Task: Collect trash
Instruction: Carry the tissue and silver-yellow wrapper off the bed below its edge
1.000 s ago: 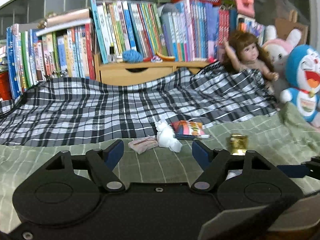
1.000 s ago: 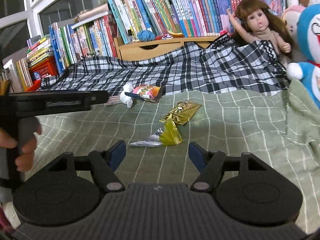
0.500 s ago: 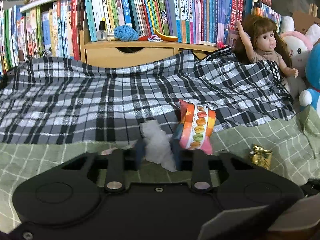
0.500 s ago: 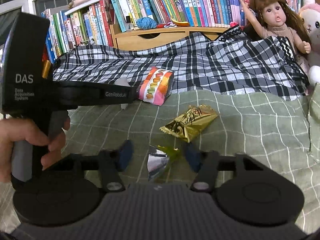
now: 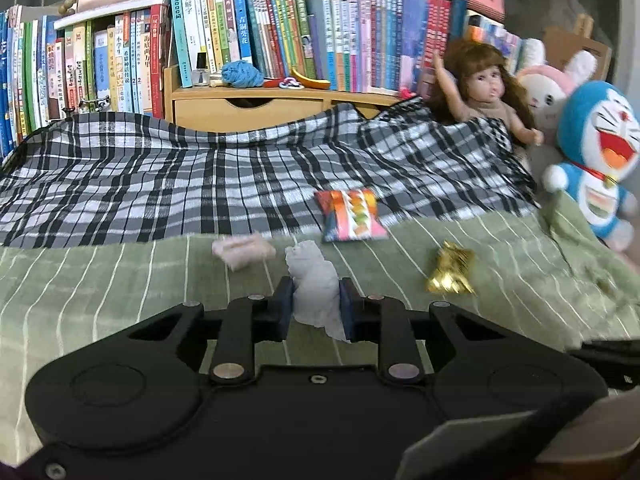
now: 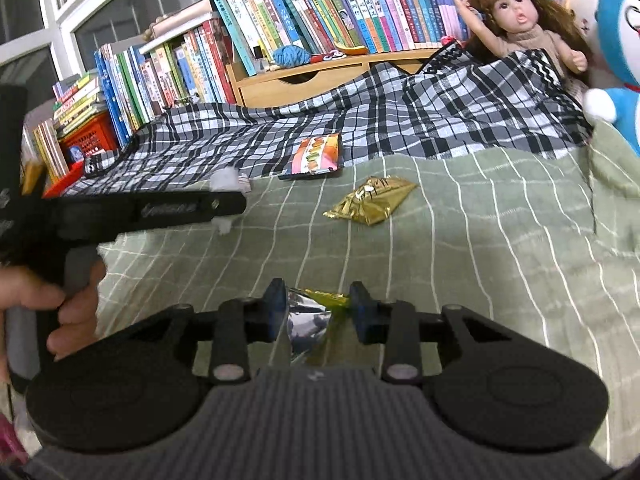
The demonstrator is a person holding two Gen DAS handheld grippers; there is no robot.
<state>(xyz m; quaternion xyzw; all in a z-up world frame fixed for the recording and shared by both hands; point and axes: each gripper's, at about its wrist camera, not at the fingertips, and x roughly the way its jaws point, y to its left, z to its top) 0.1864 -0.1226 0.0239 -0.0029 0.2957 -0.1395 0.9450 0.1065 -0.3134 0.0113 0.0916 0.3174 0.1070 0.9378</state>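
On the green bed cover with thin white lines [image 5: 120,280], a person's hand [image 6: 52,300] at the far left of the right wrist view wraps around the grey grip of the left hand-held gripper [image 5: 314,304], fingers curled and the tool held level, pointing across the bed. Its two blue-padded fingers are drawn in tight on a crumpled white tissue wad [image 5: 316,288], which stands up between them. Just beyond lies a small pale pink scrap [image 5: 244,250], and farther back a bright orange and pink snack packet [image 5: 352,216] rests where the black-and-white plaid blanket [image 5: 160,184] meets the green cover. To the right of it sits a crinkled gold foil wrapper [image 6: 372,204], flat and apart from both tools. The right hand-held gripper [image 6: 320,312] is held low over the cover, its fingers narrowed around a silver and yellow-green foil wrapper [image 6: 310,320]. A long-haired doll [image 5: 484,88] and a blue plush cat [image 5: 596,152] lean at the far right.
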